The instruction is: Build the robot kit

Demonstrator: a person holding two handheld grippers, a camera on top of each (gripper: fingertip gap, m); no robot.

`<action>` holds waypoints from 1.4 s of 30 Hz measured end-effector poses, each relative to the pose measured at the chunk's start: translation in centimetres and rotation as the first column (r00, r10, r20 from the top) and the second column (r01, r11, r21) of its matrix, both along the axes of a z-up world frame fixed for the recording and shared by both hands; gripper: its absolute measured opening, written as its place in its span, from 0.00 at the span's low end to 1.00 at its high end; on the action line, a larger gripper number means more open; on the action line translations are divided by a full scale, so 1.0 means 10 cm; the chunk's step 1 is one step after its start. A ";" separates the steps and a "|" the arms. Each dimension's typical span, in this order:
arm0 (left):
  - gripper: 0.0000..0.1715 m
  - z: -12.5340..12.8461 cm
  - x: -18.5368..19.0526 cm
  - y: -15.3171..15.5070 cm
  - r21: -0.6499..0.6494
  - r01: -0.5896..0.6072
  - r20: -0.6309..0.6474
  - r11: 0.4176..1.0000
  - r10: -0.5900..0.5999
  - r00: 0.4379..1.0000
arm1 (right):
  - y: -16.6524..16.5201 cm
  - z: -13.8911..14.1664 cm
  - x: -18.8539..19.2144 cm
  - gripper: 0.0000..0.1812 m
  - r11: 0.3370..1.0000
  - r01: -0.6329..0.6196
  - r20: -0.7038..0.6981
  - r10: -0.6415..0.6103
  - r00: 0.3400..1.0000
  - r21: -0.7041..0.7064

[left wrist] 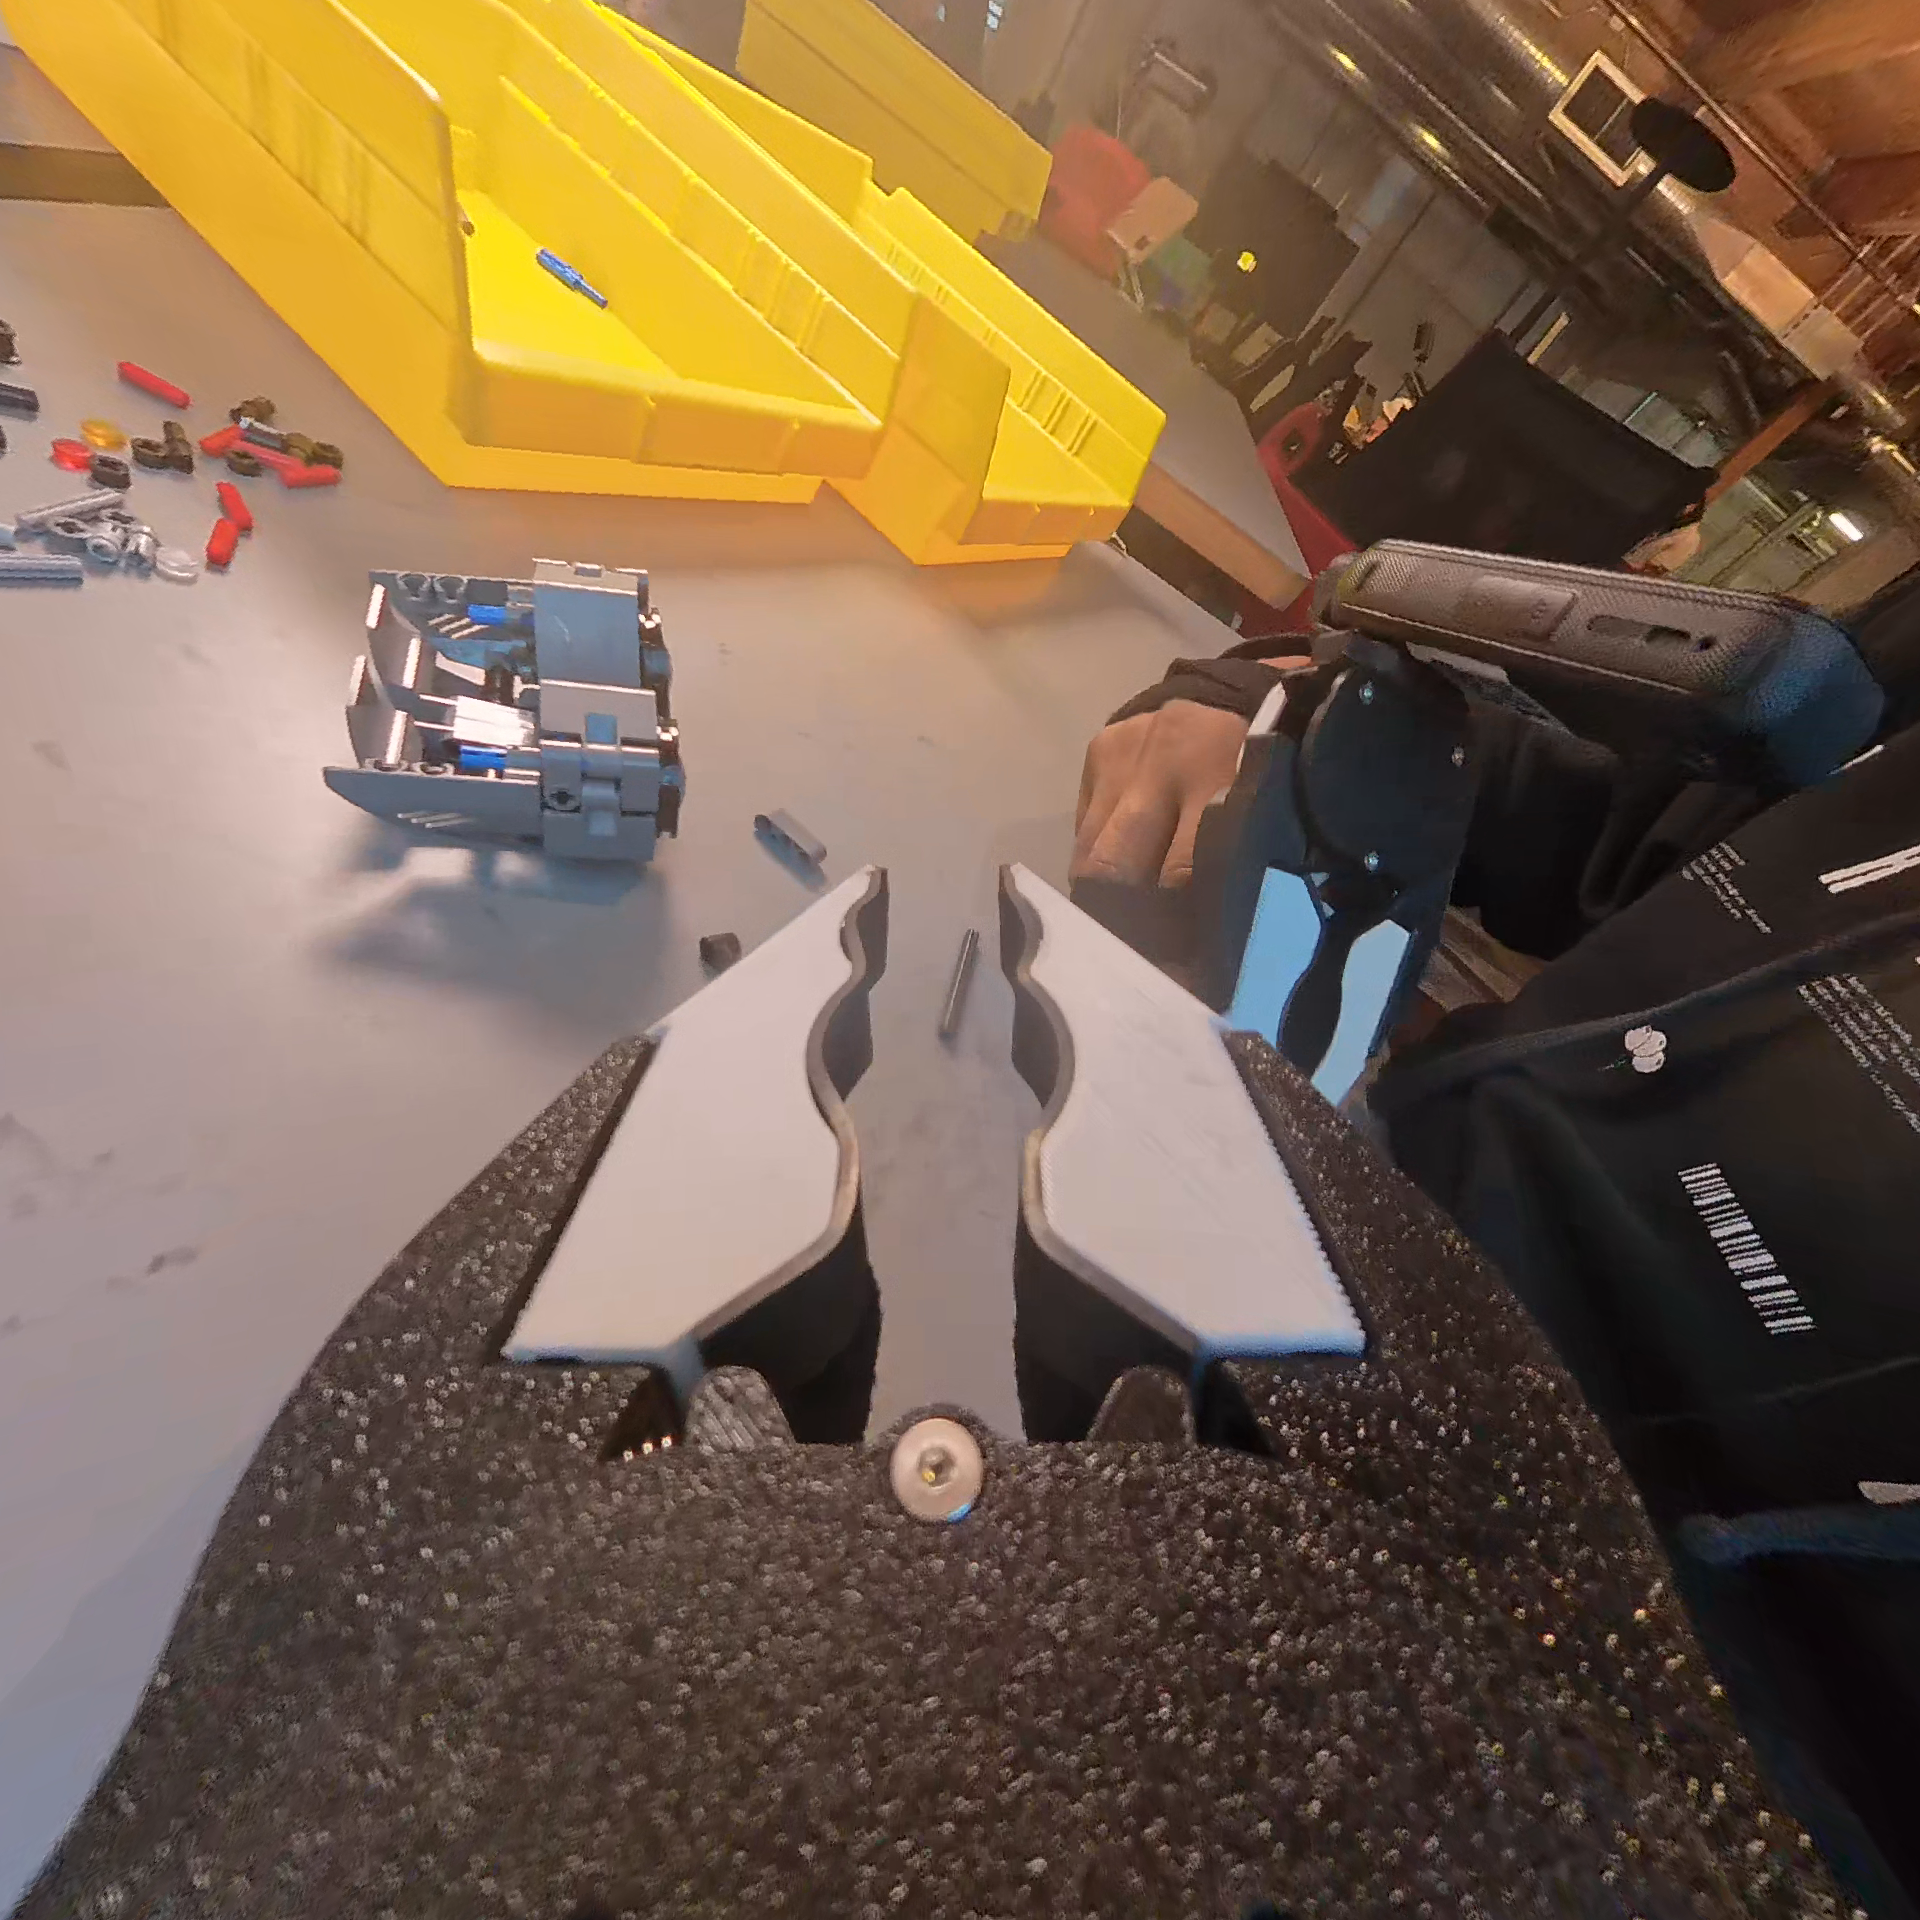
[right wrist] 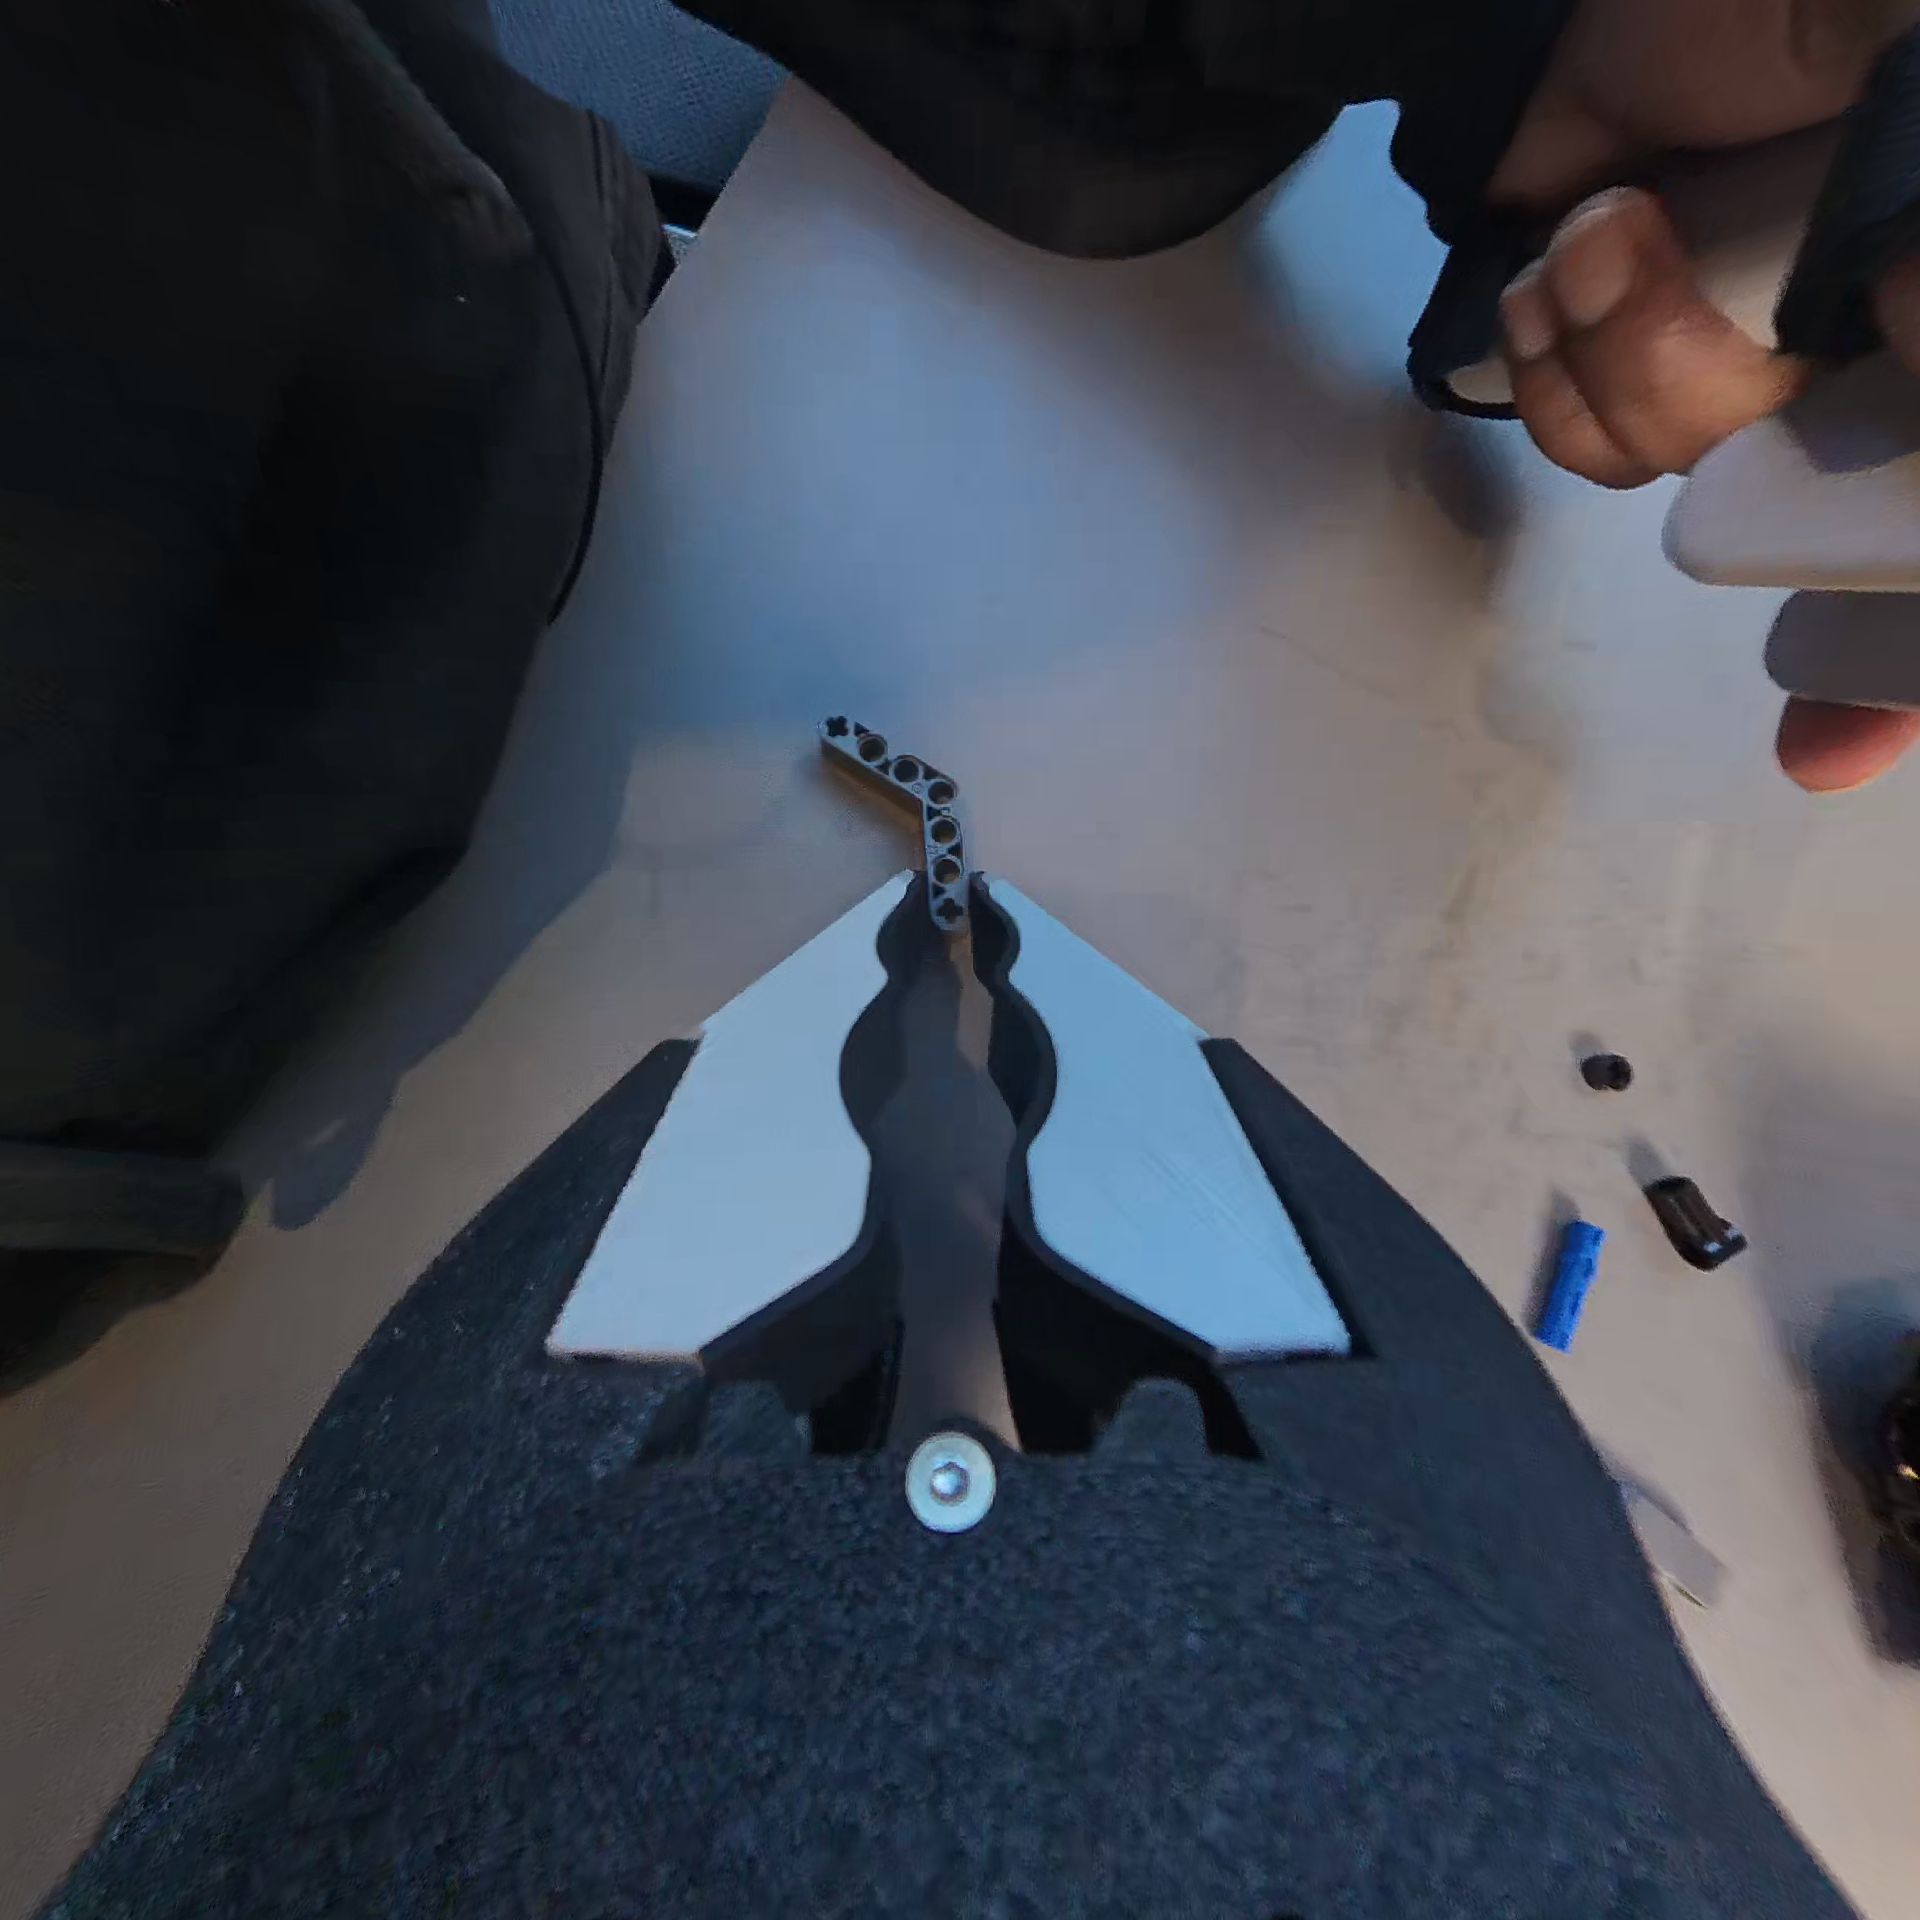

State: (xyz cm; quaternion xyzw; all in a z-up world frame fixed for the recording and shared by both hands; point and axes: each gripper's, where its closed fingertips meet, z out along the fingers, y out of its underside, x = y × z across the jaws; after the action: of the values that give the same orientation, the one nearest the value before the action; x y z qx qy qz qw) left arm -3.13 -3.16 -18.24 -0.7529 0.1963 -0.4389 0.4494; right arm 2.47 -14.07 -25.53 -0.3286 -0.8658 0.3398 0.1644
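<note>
bent grey beam (right wrist: pixel 914 821) pinched by right gripper (right wrist: pixel 943 883); left gripper (left wrist: pixel 943 883) apart, over black axle (left wrist: pixel 958 982).

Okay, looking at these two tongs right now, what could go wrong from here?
1. The right tongs pinch the bent grey beam only by its very end, so it could twist or slip out.
2. The left tongs are open over a thin black rod lying flat on the table; it could roll away when nudged.
</note>
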 end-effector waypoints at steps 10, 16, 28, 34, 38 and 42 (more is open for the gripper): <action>0.13 0.01 0.12 -0.16 -0.065 0.116 0.049 0.991 -0.113 0.992 | 0.65 0.44 -0.17 0.03 0.975 0.187 -0.330 -0.139 0.934 0.119; 0.13 -0.11 0.26 -0.27 -0.138 0.197 0.054 0.971 -0.192 0.980 | 0.84 0.58 -0.17 0.03 0.939 0.254 -0.448 -0.128 0.885 0.234; 0.07 -0.08 0.35 -0.36 -0.181 0.267 0.140 0.946 -0.244 0.960 | 0.88 0.62 -0.15 0.03 0.940 0.246 -0.459 -0.115 0.881 0.237; 0.04 -0.33 0.40 -0.45 -0.252 0.298 -0.029 0.921 -0.314 0.949 | 0.78 0.41 -0.13 0.03 0.958 0.037 -0.249 0.036 0.968 0.285; 0.04 -0.50 0.41 -0.59 -0.279 0.308 -0.190 0.909 -0.367 0.911 | 0.68 0.24 -0.13 0.03 0.966 -0.135 -0.063 0.153 0.986 0.221; 0.10 -0.61 0.27 -0.65 -0.204 0.330 -0.410 0.922 -0.387 0.826 | 0.68 0.05 -0.15 0.03 0.939 -0.273 0.089 0.260 0.962 0.209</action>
State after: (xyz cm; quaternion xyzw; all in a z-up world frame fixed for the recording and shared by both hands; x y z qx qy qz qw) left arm -0.44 -9.67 -24.35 -0.8088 0.4034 -0.3441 0.2544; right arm 0.93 -7.32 -25.04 -0.1981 -0.9390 0.2511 0.1262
